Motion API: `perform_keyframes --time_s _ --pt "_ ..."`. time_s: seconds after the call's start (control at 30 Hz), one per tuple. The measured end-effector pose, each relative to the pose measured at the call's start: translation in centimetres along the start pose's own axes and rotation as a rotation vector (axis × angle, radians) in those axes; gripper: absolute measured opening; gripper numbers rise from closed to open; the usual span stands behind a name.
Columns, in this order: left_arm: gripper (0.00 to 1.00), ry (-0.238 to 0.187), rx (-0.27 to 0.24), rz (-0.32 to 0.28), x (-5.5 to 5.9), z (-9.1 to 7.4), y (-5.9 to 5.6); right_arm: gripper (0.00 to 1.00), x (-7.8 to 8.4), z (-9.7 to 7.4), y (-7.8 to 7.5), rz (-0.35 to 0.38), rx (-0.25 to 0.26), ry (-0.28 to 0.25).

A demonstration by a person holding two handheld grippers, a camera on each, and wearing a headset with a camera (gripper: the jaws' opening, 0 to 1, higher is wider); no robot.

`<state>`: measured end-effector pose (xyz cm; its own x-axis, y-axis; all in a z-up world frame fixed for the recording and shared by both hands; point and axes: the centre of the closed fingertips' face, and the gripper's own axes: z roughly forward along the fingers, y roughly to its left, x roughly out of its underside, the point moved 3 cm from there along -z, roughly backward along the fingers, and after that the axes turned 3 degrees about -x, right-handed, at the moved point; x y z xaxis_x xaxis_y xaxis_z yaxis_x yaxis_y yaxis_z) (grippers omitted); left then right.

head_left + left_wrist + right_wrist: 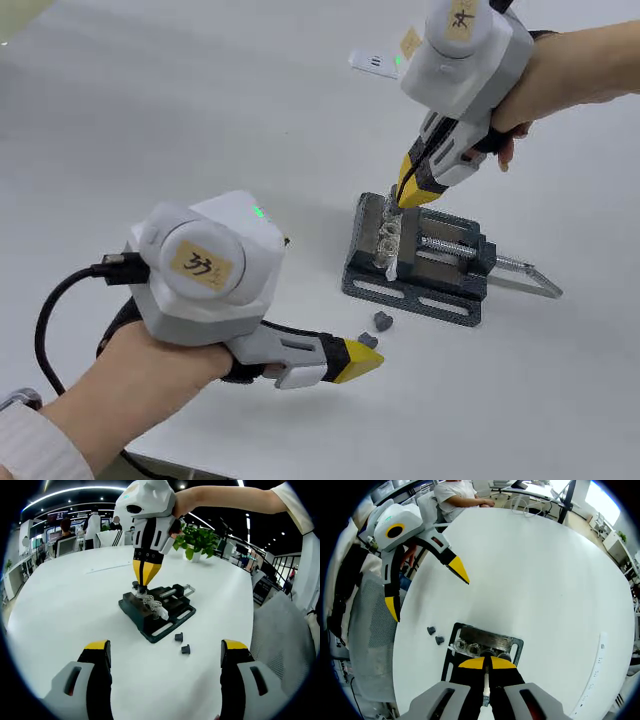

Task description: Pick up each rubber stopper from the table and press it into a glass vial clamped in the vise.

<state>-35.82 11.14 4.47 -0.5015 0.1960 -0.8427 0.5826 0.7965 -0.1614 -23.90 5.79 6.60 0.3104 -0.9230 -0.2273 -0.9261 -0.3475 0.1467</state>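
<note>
Head view: the right gripper (pixel 400 203) stands over the vials (pixel 388 240) in the vise (pixel 410 292). Left gripper view: the left gripper (pixel 166 647) gapes wide; two loose stoppers (pixel 178 637) lie on the table (pixel 65 600); the right gripper's jaws pinch a stopper (pixel 143 587). Right gripper view: jaws nearly meet above the vials.

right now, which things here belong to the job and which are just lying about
Job: vise, vials clamped in it, two stoppers on the table.
Lying about: white strip, plant.
</note>
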Motion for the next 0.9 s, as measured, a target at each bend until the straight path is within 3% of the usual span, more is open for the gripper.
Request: perform_keyframes --time_s 0.27,0.33,0.47,0.67,0.9 --pt "0.89 -0.002 -0.005 -0.007 0.1 0.1 0.2 0.0 -0.2 0.2 0.2 0.025 0.007 0.012" --pt "0.89 -0.003 -0.004 -0.01 0.1 0.2 0.1 0.0 -0.1 0.2 0.1 0.064 -0.003 0.008" --pt "0.89 -0.007 -0.005 -0.021 0.0 0.5 0.4 0.0 0.0 0.3 0.4 0.03 -0.001 0.005" --pt "0.89 -0.005 -0.006 -0.029 0.0 0.9 0.9 0.0 0.2 0.3 0.5 0.044 0.016 0.022" --pt "0.89 -0.01 -0.016 -0.046 -0.2 1.1 1.6 0.0 0.2 0.4 0.2 0.065 0.018 0.001"
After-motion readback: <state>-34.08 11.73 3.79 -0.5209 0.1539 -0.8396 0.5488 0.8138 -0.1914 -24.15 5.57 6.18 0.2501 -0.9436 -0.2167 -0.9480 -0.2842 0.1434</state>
